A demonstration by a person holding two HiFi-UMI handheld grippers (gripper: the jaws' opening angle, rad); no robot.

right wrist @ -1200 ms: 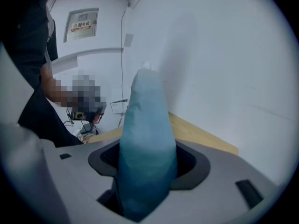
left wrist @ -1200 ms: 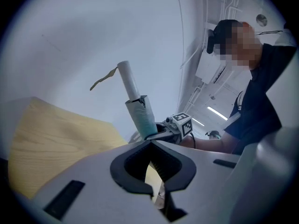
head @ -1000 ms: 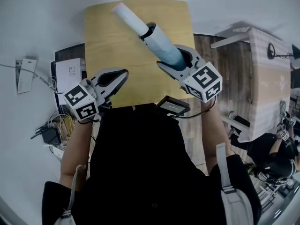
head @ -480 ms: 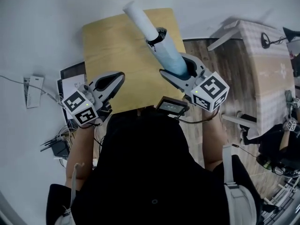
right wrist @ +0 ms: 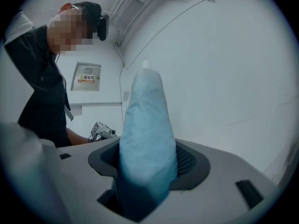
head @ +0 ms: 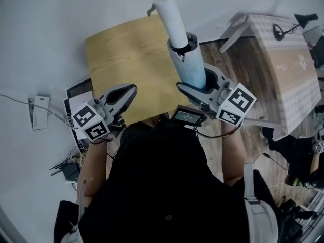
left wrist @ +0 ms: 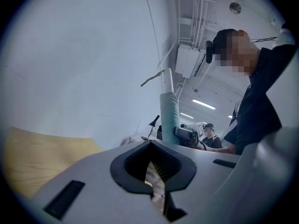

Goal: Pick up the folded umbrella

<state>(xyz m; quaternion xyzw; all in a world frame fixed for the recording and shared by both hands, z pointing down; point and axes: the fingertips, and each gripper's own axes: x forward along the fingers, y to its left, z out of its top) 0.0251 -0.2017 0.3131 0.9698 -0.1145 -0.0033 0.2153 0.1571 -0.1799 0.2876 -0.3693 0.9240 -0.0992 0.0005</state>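
We judge the pick-up all but done. The right gripper is clamped on the pale-blue sleeve of the folded umbrella. The umbrella appears lifted clear of the wooden table, its white handle reaching toward the top centre of the frame. Only a steady hold seems left. The left gripper, at lower left and well apart from the umbrella, looks closed on nothing, though its tips are hard to read.

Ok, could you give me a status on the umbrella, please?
Right gripper shut on folded umbrella, held above table. Left gripper shut, empty. Nothing in the way.
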